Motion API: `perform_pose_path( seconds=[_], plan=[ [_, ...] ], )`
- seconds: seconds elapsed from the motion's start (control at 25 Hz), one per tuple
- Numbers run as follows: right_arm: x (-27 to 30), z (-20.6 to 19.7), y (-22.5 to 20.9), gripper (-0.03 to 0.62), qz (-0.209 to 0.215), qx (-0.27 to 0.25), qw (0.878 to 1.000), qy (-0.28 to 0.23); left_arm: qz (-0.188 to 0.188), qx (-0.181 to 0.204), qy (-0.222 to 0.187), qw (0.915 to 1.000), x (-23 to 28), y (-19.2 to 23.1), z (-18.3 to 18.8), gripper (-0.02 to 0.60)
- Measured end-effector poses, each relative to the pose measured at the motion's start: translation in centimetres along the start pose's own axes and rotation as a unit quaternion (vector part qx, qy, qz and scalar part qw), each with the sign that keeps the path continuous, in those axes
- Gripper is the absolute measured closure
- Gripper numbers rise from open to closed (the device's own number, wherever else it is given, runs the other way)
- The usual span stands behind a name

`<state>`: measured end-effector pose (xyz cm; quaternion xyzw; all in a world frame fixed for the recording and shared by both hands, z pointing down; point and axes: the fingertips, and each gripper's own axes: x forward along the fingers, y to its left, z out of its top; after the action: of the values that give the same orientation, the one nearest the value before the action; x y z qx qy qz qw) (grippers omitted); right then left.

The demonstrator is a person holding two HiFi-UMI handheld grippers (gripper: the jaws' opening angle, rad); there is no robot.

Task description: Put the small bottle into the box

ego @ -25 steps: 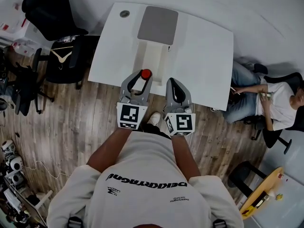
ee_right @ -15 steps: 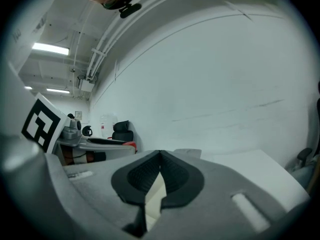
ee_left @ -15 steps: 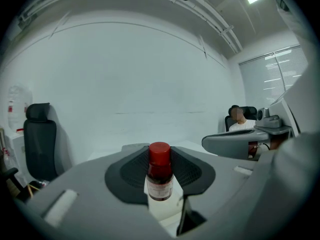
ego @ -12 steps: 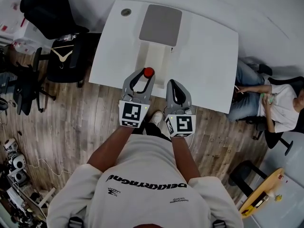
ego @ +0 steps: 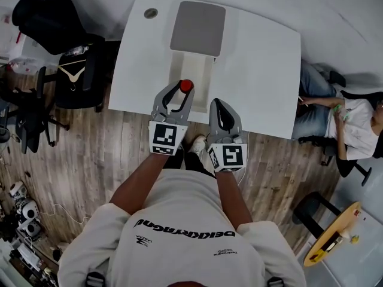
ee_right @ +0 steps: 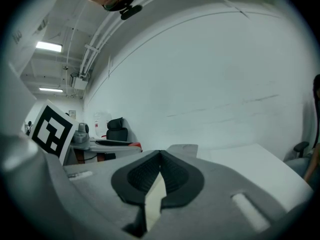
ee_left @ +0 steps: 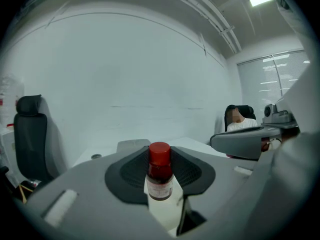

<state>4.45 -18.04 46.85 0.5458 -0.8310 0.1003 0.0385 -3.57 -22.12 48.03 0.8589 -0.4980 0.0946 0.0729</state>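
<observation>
The small bottle is held in the left claw over the box (right claw closed, empty); lowering and release are left.

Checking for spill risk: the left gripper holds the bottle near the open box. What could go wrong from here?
Held near the tips of the left gripper, the upright small bottle may tip on release. The box looks narrow; the jaws could hit its rim and shove it. The right gripper is shut, away from the box, so nothing steadies it.
</observation>
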Motion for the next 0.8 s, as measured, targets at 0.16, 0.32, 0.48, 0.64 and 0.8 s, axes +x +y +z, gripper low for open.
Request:
perform_pose_path(
  seconds=[0.16,0.32,0.48,0.64,0.8],
  plan=[
    [0.4,-0.4,-0.3,0.595,-0.003,0.002,1.0,0.002,-0.002,0.0,0.009,1.0,1.1,0.6,-0.8,0.447],
    [0.7,-1.1,-0.3,0.595,-0.004,0.005,1.0,0.008,-0.004,0.002,0.022,0.9998,1.9,0.8,-1.6,0.446],
    [0.8,-1.5,-0.4,0.595,-0.005,0.005,1.0,0.01,-0.005,0.005,0.026,0.9996,2.5,0.9,-2.2,0.446],
    [0.4,-1.7,-0.6,0.595,-0.006,0.007,1.0,0.012,-0.004,0.004,0.031,0.9995,2.8,0.6,-2.7,0.446],
    [0.5,-2.1,-0.8,0.595,-0.008,0.008,1.0,0.015,-0.002,0.004,0.024,0.9997,3.4,1.0,-3.3,0.446]
  ],
)
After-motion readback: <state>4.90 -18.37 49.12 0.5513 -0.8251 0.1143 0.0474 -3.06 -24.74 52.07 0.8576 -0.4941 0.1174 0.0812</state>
